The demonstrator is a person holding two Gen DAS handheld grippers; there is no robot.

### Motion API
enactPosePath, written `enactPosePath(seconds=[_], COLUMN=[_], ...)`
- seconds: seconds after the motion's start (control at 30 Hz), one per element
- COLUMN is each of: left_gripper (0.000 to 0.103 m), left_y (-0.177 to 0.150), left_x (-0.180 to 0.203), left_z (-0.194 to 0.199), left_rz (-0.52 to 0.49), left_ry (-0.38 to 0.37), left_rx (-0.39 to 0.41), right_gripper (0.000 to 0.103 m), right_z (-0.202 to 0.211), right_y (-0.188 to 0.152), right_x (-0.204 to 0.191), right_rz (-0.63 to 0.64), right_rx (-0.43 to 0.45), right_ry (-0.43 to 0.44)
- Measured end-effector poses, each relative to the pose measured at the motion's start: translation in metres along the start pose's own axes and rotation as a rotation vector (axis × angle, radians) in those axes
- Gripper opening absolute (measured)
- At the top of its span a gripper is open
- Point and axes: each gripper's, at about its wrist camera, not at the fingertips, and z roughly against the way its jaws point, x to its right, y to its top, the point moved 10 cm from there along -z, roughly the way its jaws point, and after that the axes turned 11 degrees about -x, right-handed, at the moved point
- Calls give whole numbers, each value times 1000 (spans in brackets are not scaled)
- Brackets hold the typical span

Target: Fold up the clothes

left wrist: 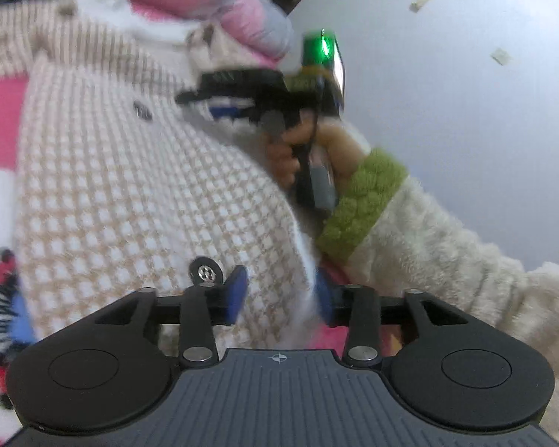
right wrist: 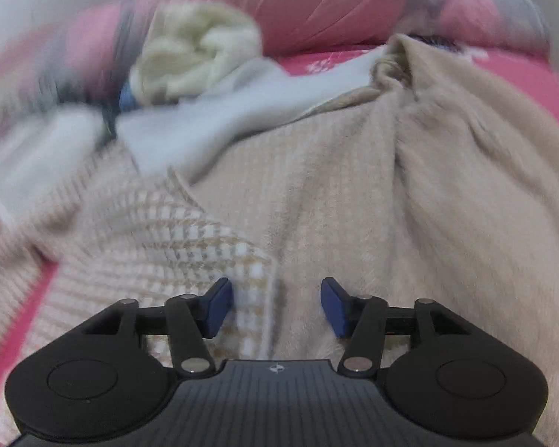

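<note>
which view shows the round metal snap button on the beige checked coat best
The left wrist view. The round metal snap button sits sharp and close on the beige checked woven coat, just beyond the left gripper, whose blue fingers are apart around the coat's edge. The right wrist view shows the same coat under the open right gripper, but no button.

The beige jacket [left wrist: 138, 193] is nubby woven check cloth with a shiny metal button [left wrist: 204, 271], fleecy white lining [right wrist: 220, 126] and matt pink bedding [right wrist: 521, 70].
</note>
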Motion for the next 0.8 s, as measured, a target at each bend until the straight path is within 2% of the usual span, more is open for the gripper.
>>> enactPosePath(seconds=[0.07,0.17,0.23,0.37,0.47,0.53,0.67,0.73,0.8], left_gripper=[54,54,54,54,54,54,53,53,52], left_y=[0,-2,-3,-17,-31,-37,-49,-50,-50], left_x=[-1,-12,-26,-62,-82,-87,-81,-78,-75], left_z=[21,56,75,93,94,88,85,78,72], left_rz=[-9,27,54,146,221,260,290,281,270], left_ry=[15,33,88,195,258,252,183,166,159], left_rx=[66,142,187,215,199,184,151,134,119], right_gripper=[57,58,59,59,59,59,58,57,48], right_z=[18,51,76,116,127,124,114,115,112], right_y=[-3,-13,-25,-63,-101,-128,-170,-176,-174], right_x=[7,14,14,8,7,6,-3,-11,-19], right_rz=[-39,-89,-123,-180,-211,-212,-193,-170,-140], right_rx=[31,75,95,111,60,15,-43,-41,-50], right_ry=[26,70,128,253,275,251,218,219,226])
